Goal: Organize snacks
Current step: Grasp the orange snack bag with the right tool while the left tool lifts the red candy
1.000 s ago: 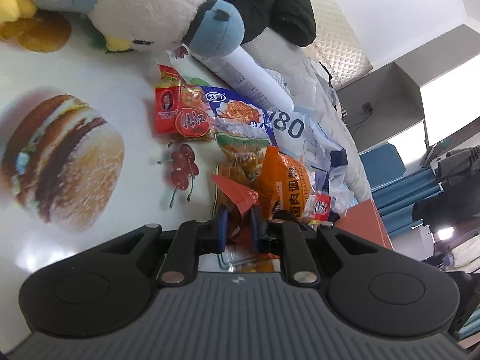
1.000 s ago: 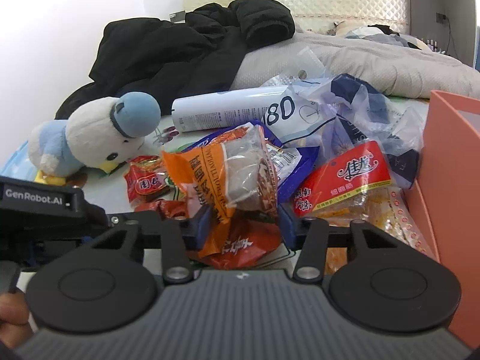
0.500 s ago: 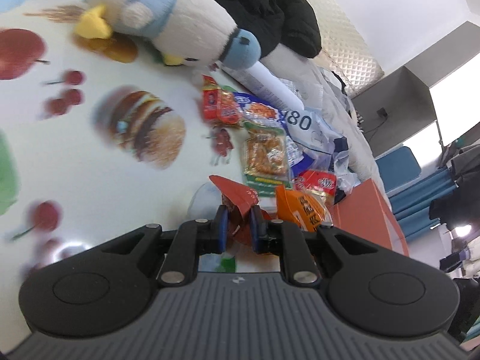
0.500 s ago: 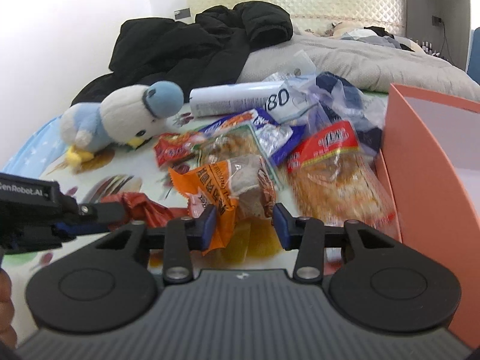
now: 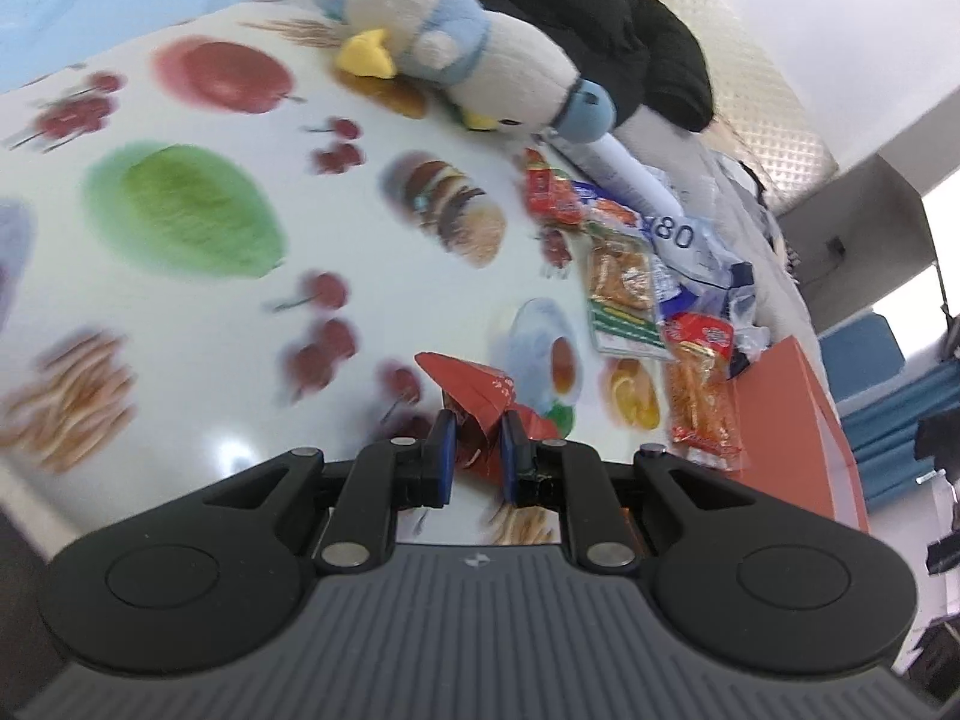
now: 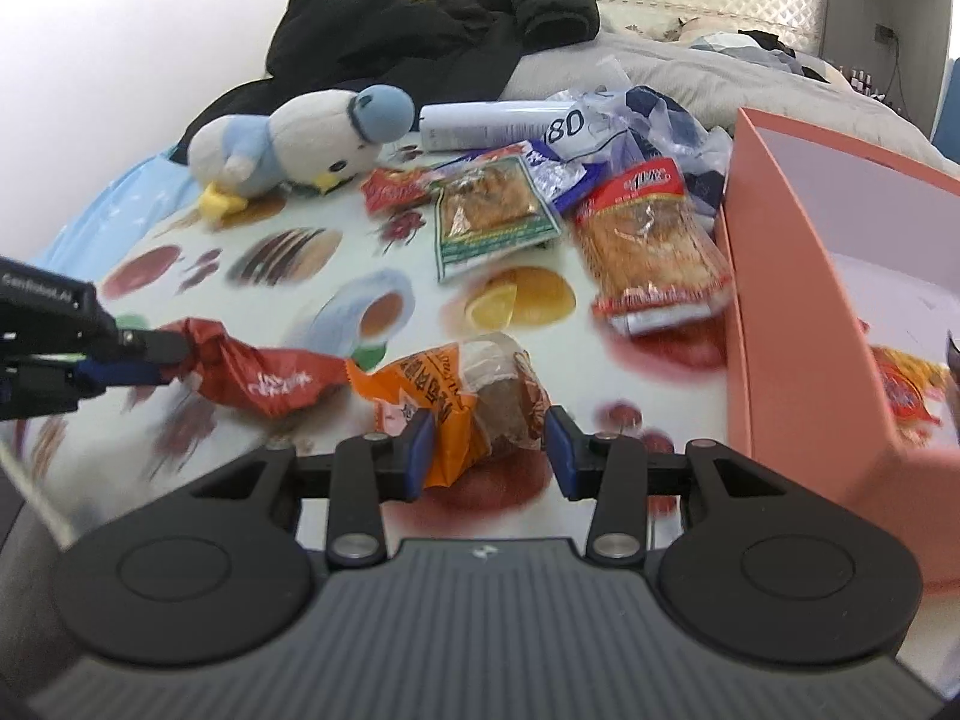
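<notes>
Red packet [image 5: 480, 402] is clamped in the left gripper [image 5: 474, 450]. Only the right view shows the right gripper [image 6: 486, 450] grasping the orange packet [image 6: 456, 402]

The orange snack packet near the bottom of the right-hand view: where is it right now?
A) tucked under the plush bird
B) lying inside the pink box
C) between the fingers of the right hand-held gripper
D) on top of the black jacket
C: the orange packet sits pinched between the two blue pads of the right hand-held gripper, outside the pink box and well away from the plush bird.
</notes>
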`<state>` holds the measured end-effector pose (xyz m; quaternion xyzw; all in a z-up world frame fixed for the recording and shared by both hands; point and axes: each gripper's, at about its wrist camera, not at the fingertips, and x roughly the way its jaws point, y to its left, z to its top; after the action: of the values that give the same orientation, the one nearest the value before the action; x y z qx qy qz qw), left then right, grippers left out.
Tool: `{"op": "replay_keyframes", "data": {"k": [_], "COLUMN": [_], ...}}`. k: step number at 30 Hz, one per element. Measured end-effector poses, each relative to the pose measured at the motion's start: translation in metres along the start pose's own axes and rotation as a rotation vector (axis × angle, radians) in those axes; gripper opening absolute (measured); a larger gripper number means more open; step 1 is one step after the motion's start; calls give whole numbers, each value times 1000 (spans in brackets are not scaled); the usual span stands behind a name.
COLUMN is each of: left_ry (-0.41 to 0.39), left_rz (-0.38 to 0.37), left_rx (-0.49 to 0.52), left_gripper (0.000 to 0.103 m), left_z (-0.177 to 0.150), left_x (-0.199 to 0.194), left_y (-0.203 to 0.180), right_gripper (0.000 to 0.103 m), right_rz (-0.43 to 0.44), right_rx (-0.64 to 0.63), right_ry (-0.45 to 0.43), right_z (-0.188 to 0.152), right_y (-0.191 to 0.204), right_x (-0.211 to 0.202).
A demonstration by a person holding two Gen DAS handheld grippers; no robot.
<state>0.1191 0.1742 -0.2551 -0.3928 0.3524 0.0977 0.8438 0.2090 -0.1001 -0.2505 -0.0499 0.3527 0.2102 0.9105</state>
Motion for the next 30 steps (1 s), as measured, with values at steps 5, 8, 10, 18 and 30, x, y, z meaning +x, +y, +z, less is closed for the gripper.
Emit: {"op": "replay_keyframes", "data": {"k": [5, 8, 10, 18, 30], "left_ry": [36, 81, 103, 177, 80], "left_rz": [19, -5, -8, -5, 130], "left_rx": [-54, -77, -60, 162, 801], "left_gripper": [18, 19, 29, 69, 88], "left_z": [-20, -33, -40, -47, -12], "left_x": [-16, -21, -26, -36, -31], "left_y": [6, 8, 7, -9, -70], "right_gripper": [42, 42, 42, 64, 85], "right_rz": [8, 12, 6, 14, 56], "right_rx": [-19, -38, -41, -24, 96], "right_ry": [12, 10, 15, 37, 41], "right_z": [-16, -24, -30, -40, -39], "right_y": [7, 11, 12, 11, -5], "right_x": [-23, -33, -38, -47, -33]}}
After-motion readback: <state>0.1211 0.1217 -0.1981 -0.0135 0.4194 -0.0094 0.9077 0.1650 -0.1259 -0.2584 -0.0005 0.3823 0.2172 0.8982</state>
